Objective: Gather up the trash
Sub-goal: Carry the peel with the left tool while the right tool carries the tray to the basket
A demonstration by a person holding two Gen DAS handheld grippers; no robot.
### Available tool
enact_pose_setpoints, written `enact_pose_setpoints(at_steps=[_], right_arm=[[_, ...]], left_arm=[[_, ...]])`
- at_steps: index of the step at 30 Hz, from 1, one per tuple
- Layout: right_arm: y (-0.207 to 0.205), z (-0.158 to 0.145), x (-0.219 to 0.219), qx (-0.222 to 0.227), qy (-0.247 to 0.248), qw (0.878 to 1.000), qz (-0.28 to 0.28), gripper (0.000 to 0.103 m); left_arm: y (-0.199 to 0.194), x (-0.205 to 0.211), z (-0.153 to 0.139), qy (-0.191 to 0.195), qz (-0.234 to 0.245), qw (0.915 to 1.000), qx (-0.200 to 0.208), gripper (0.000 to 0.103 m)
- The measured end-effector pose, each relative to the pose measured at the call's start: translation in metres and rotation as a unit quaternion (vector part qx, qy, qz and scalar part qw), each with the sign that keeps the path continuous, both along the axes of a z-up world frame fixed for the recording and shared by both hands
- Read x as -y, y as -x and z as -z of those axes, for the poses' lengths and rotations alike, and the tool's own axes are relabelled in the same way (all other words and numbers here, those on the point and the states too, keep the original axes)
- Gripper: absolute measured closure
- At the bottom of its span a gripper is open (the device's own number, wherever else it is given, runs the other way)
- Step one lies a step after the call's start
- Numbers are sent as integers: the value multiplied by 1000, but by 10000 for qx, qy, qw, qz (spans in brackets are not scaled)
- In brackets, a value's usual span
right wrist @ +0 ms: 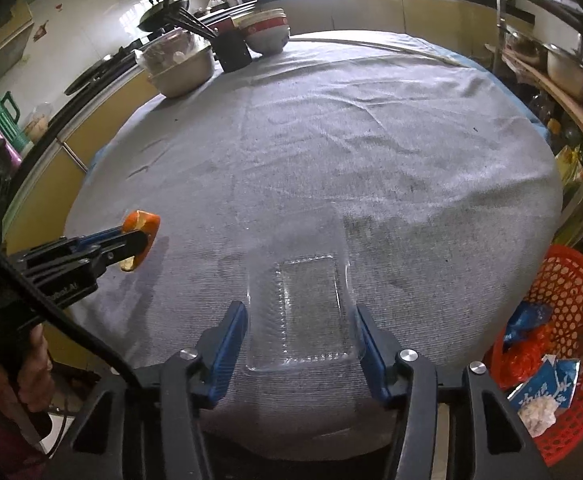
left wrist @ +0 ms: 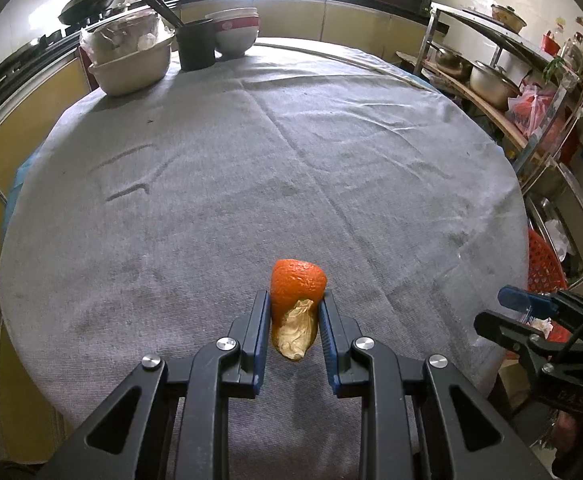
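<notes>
Clamped between the jaws of the left gripper (left wrist: pixel 295 312), a piece of orange peel (left wrist: pixel 296 304) is standing upright, its orange skin facing up and its pale inner side curling down below the blue pads. It is being held over the near edge of the desk (left wrist: pixel 251 160), which is covered in a wrinkled grey cloth; whether the peel's lower tip is touching the cloth cannot be told. From the right wrist view the same peel (right wrist: pixel 141 240) is showing at the left, pinched at the tip of the left gripper (right wrist: pixel 133 240), with a hand (right wrist: pixel 31 376) gripping its handle.

The right gripper (right wrist: pixel 301 320) is pointing down at a clear plastic tray (right wrist: pixel 307 308) lying near the near edge of the desk. Its jaws are standing to either side of the tray's long walls, the right pad meeting the tray's wall and the left pad just beside it; whether they are truly pressing on it cannot be told.

Beyond the near right edge of the desk, a red mesh basket (right wrist: pixel 571 300) is sitting lower down, holding blue and red wrappers and a crumpled white scrap. At the far left corner a beige basin (left wrist: pixel 131 68), a dark cup with chopsticks (left wrist: pixel 195 44) and stacked bowls (left wrist: pixel 235 32) are crowding together.
</notes>
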State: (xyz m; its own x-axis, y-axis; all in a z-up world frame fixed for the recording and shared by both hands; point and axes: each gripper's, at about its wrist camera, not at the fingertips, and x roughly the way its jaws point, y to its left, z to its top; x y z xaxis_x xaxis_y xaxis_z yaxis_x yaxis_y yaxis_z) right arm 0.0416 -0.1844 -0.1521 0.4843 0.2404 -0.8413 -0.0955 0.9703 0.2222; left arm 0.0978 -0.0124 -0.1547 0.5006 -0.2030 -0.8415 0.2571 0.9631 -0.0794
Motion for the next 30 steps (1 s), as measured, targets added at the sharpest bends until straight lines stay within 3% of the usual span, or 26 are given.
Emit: enact_pose_setpoints(at_steps=[7, 19, 30], right_arm=[[4, -10, 23, 110, -454, 9986, 230, 47], [13, -21, 60, 273, -917, 9936, 608, 47], [22, -24, 78, 393, -1068, 9906, 756, 47]], left_arm=[[2, 11, -3, -94, 116, 9999, 23, 78], [9, 45, -19, -571, 369, 9972, 311, 78], [13, 72, -22, -768, 612, 9944, 386, 78]])
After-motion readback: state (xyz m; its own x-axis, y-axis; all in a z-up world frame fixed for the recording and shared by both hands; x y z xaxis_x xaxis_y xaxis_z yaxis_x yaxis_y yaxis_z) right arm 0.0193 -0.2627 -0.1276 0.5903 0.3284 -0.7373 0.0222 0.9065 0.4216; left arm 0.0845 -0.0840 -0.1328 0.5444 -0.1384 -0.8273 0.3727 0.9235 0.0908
